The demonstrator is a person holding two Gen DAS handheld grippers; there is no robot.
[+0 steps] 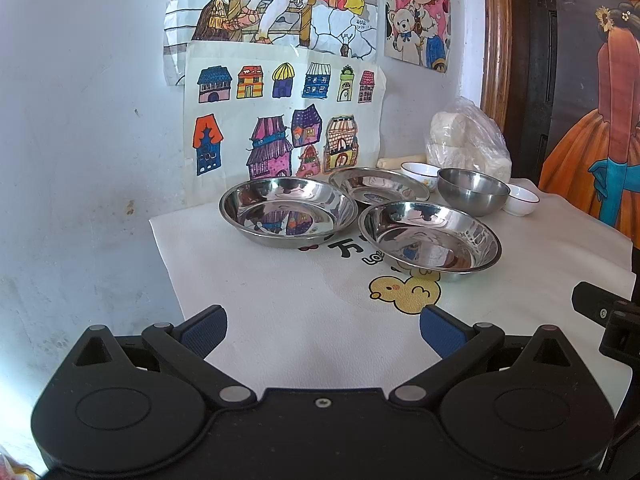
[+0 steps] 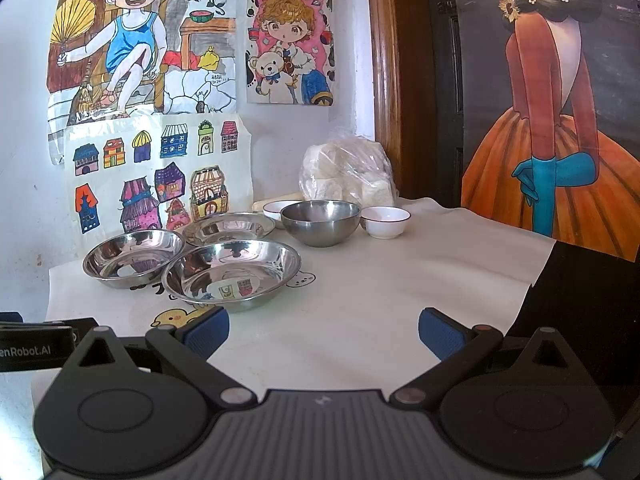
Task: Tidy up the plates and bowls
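Three shiny steel plates sit on a white cloth: a left plate [image 1: 288, 212] [image 2: 134, 258], a back plate [image 1: 378, 186] [image 2: 230, 228] and a near plate [image 1: 430, 238] [image 2: 232, 274]. Behind them stands a steel bowl [image 1: 472, 192] [image 2: 320, 222] between two small white bowls, one at the back [image 1: 420, 174] [image 2: 278, 208] and one on the right [image 1: 520, 199] [image 2: 386, 221]. My left gripper [image 1: 322, 330] is open, low over the cloth short of the plates. My right gripper [image 2: 323, 330] is open too, its left finger near the near plate's rim.
A plastic bag of white lumps [image 1: 468, 142] [image 2: 346, 172] rests against the wall behind the bowls. Children's drawings [image 1: 280, 120] cover the wall. The cloth's right edge [image 2: 536, 276] drops to a dark surface. Part of the right gripper [image 1: 608, 320] shows in the left wrist view.
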